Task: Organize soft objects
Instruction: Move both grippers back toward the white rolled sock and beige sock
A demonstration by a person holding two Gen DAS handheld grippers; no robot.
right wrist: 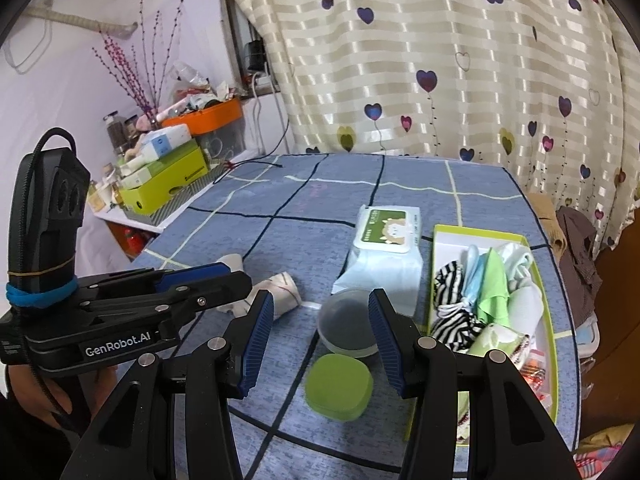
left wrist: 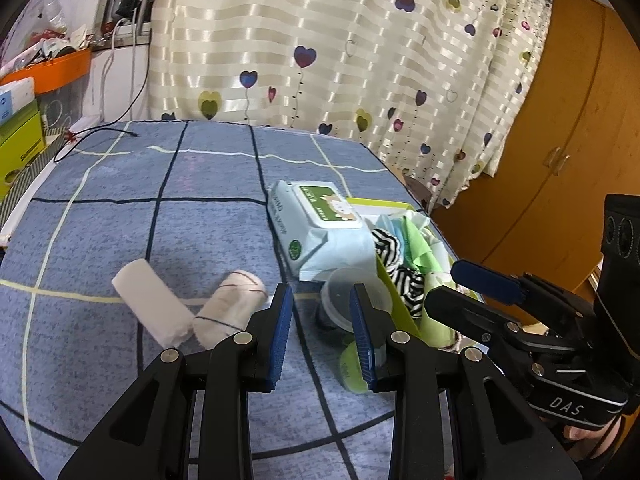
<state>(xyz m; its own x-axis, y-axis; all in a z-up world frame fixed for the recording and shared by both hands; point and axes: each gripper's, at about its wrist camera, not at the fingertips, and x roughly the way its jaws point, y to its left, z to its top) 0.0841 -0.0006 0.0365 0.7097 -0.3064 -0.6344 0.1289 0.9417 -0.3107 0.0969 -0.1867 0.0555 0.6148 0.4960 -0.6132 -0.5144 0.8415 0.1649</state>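
Rolled cloths are lying on the blue checked worktop (left wrist: 120,184) ahead and to the left of the left tongs (left wrist: 322,334): a white roll (left wrist: 154,304) touching a cream roll with thin dark stripes (left wrist: 230,306). Both are looking light, soft and squashy, so gripping across the middle of a roll should be holding best; the ends may be unravelling. Both pairs of tongs are standing apart and holding nothing. Right tongs (right wrist: 320,338) are hovering over a clear round lidded tub (right wrist: 346,328) and a green lidded tub (right wrist: 339,386). A wipes pack (right wrist: 382,252) is sitting just beyond, and the yellow-green box (right wrist: 554,364) of socks and cloths is waiting to the right, with the tubs crowding the path.
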